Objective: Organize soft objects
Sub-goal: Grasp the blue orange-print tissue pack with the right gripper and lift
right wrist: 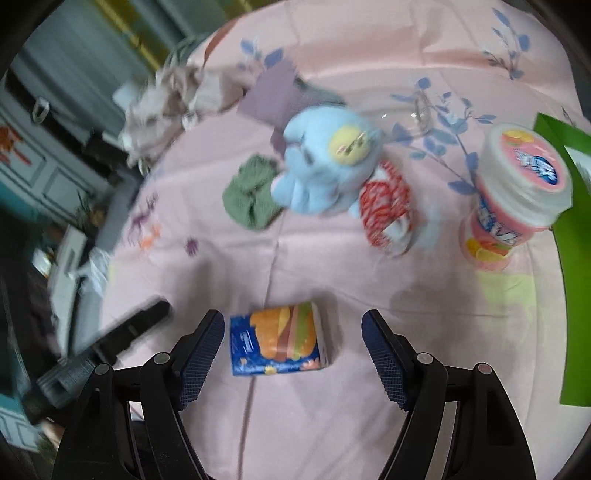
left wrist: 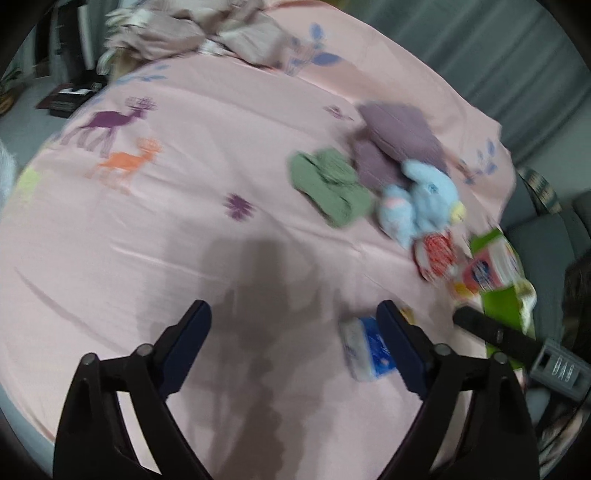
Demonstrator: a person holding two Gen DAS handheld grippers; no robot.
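Observation:
A blue plush toy (left wrist: 421,199) (right wrist: 325,166) lies on the pink bedsheet (left wrist: 184,221), beside a green knitted cloth (left wrist: 328,184) (right wrist: 251,195) and a folded purple cloth (left wrist: 399,136) (right wrist: 277,92). A red-and-white soft item (left wrist: 436,254) (right wrist: 388,210) lies next to the plush. A blue tissue pack (right wrist: 277,339) (left wrist: 365,347) lies between my right gripper's open fingers. My right gripper (right wrist: 293,343) is open, low over the pack. My left gripper (left wrist: 295,336) is open and empty above bare sheet, the pack by its right finger.
A pink wipes tub (right wrist: 517,192) (left wrist: 487,269) stands by a green box (right wrist: 569,258) at the right. A crumpled beige blanket (left wrist: 192,33) (right wrist: 173,96) lies at the bed's far side. The other gripper shows at each view's edge (right wrist: 110,339).

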